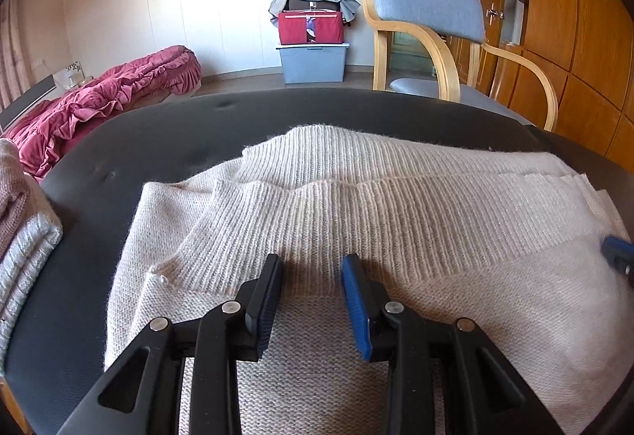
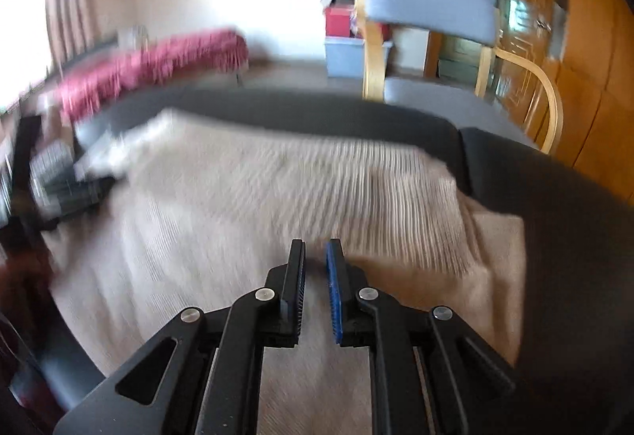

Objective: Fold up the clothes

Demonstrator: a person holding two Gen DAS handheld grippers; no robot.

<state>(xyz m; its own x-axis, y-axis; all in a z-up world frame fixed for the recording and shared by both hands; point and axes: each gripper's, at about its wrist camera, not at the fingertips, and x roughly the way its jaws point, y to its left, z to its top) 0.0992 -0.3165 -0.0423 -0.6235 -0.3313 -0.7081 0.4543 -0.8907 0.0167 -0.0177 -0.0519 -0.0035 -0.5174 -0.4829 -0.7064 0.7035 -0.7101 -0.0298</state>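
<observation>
Cream knit sweater (image 1: 356,205) fills the centre and lower half of the left wrist view, spread on a dark padded surface (image 1: 166,133). A ribbed band lies doubled across the middle of the frame, so we see at least one layer turned over; whether more folding is wanted we cannot say from this.

Handling, as we judge it: soft, limp, fairly light, with loose knit that stretches and drags. It will not hold a crease by stiffness. The firmest places to pinch look like the ribbed band and the edge seams, taken at corners, not mid-panel.

Folded stack of knitwear (image 1: 23,236) sits at the left edge of the frame, grey and pinkish layers.

Containers, upper centre: a grey lidded bin (image 1: 313,64), contents hidden; on it a red fabric box (image 1: 311,27), something dark on top draped with grey cloth.

Left gripper (image 1: 313,268): fingers spread wide over the ribbing, holding nothing. Right gripper (image 2: 316,256): view blurred, fingers parted by a narrow gap over the sweater (image 2: 257,197), nothing visibly between them.
</observation>
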